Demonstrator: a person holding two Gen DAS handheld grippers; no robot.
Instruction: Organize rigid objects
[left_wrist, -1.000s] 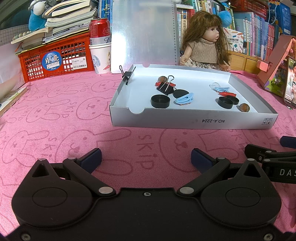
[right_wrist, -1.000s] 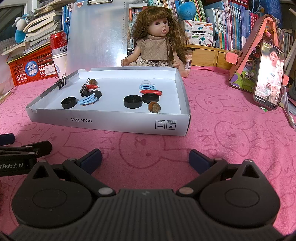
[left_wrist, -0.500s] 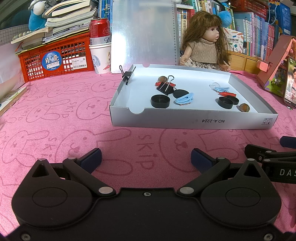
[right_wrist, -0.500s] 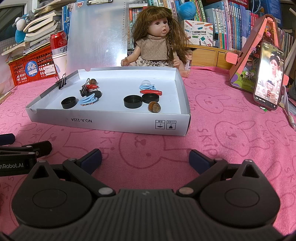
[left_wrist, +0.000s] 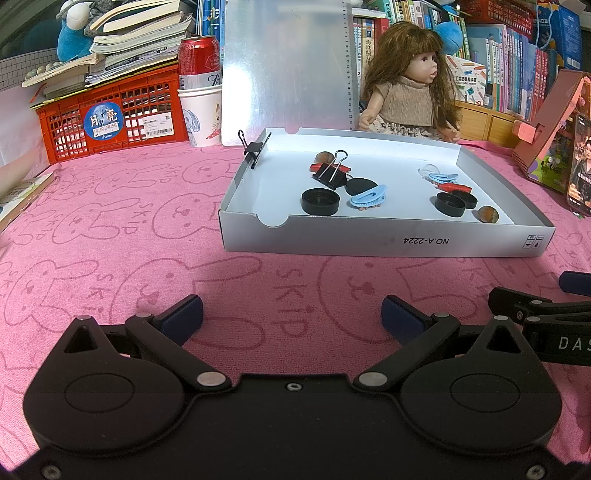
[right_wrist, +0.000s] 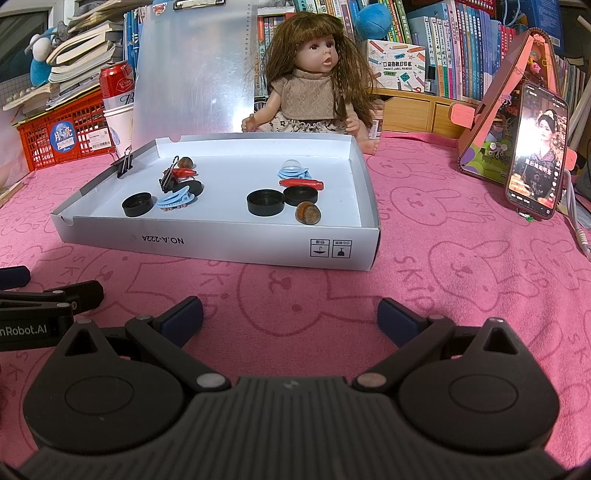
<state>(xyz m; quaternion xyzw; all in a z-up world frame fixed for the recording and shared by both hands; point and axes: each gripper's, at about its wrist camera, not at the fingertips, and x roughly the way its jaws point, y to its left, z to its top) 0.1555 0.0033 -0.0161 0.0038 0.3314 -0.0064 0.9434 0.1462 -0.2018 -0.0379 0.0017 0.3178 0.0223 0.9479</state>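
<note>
A shallow white cardboard tray (left_wrist: 369, 242) (right_wrist: 229, 245) lies on the pink cloth. It holds two groups of small things: black caps (left_wrist: 320, 201) (right_wrist: 265, 202), blue hair clips (left_wrist: 368, 195) (right_wrist: 173, 198), red pegs (right_wrist: 301, 182), a black binder clip (left_wrist: 330, 173), and brown nuts (right_wrist: 307, 213). Another binder clip (left_wrist: 253, 149) grips the tray's left wall. My left gripper (left_wrist: 291, 319) is open and empty, low over the cloth in front of the tray. My right gripper (right_wrist: 290, 317) is open and empty beside it.
A doll (right_wrist: 317, 85) sits behind the tray, with a metal clipboard (left_wrist: 288, 66) leaning to its left. A red basket (left_wrist: 110, 114), a paper cup and can (left_wrist: 199, 81) stand at back left. A phone (right_wrist: 537, 147) leans on a pink stand at right.
</note>
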